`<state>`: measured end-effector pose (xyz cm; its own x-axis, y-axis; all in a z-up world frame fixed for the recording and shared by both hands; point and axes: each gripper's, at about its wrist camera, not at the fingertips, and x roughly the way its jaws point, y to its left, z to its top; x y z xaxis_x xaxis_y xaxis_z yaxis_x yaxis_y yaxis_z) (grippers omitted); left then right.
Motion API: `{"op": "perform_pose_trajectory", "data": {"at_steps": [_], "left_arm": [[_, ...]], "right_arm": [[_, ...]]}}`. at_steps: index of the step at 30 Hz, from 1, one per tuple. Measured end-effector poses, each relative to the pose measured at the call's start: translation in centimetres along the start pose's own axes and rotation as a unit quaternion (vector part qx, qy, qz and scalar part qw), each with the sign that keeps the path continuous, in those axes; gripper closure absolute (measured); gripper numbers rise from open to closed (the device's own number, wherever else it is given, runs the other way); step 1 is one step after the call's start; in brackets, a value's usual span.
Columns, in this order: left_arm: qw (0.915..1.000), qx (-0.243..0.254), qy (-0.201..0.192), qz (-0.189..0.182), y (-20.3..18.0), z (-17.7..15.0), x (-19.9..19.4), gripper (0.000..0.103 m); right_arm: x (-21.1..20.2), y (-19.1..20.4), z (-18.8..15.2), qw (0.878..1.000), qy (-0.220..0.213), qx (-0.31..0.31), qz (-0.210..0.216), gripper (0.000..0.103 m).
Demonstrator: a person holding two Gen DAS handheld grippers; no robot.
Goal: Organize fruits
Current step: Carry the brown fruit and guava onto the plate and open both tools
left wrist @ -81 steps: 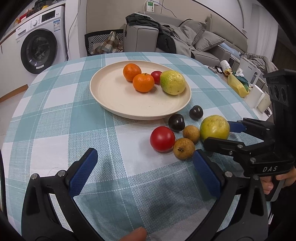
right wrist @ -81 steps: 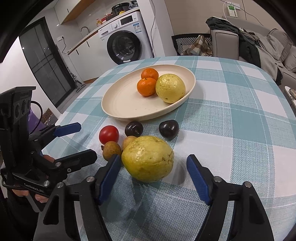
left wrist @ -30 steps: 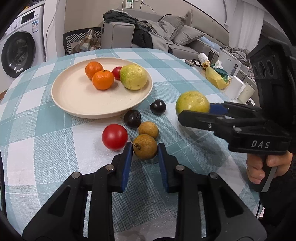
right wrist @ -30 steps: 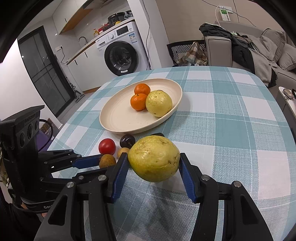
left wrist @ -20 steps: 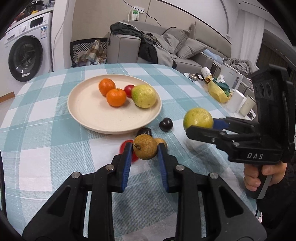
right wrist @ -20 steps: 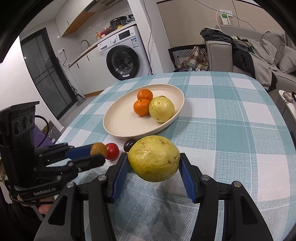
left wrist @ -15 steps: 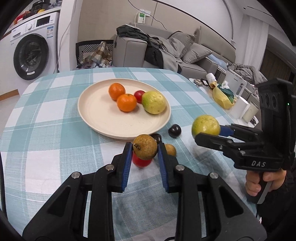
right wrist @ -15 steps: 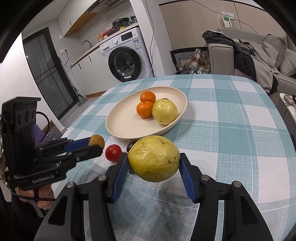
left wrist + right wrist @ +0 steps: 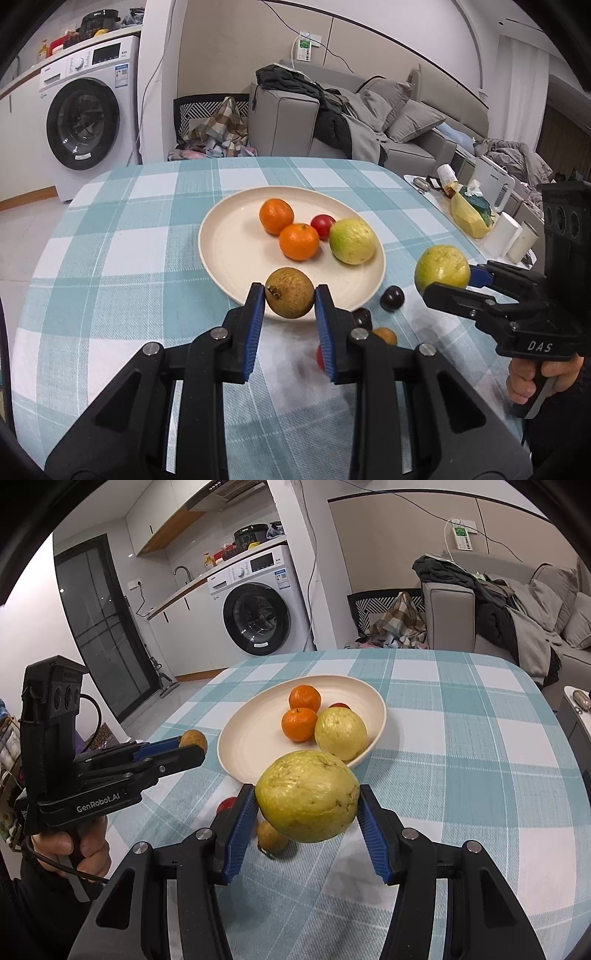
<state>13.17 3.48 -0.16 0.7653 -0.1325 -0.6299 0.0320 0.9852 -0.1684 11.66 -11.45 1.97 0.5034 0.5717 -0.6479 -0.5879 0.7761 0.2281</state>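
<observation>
My left gripper [image 9: 290, 301] is shut on a small brown round fruit [image 9: 290, 292], held above the near rim of the cream plate [image 9: 229, 243]. On the plate lie two oranges [image 9: 298, 242], a small red fruit [image 9: 322, 226] and a yellow-green guava [image 9: 352, 241]. My right gripper [image 9: 307, 803] is shut on a second, large yellow-green guava [image 9: 307, 800], raised over the checked tablecloth short of the plate [image 9: 251, 734]. Two dark plums [image 9: 392, 298], another brown fruit [image 9: 385, 335] and a red tomato [image 9: 320, 357] lie on the cloth, partly hidden by my fingers.
The round table with its teal checked cloth [image 9: 122, 236] ends at a rounded far edge. Beyond stand a washing machine [image 9: 88, 122], a chair with clothes [image 9: 218, 122] and a grey sofa [image 9: 369, 122]. A side table with a yellow bag [image 9: 471, 214] stands at the right.
My left gripper lifted the brown fruit off the cloth and carried it up toward the plate's near rim. The right gripper kept the big guava raised with little movement.
</observation>
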Motion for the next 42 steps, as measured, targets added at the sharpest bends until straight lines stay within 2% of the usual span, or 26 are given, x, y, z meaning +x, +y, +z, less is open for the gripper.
{"op": "perform_pose_trajectory", "data": {"at_steps": [13,28,42], "left_arm": [[0.9998,0.004,-0.004,0.018,0.9,2.1,2.7,0.078],[0.9995,-0.001,0.01,0.029,2.5,2.7,6.5,0.078],[0.999,0.005,0.028,0.034,2.6,2.1,8.2,0.078]], "right_arm": [[1.8,0.4,1.9,1.0,-0.004,-0.012,0.009,0.047],[5.5,1.0,2.9,0.999,0.027,-0.024,0.022,0.047],[8.0,1.4,2.8,0.998,0.051,-0.031,0.022,0.047]]}}
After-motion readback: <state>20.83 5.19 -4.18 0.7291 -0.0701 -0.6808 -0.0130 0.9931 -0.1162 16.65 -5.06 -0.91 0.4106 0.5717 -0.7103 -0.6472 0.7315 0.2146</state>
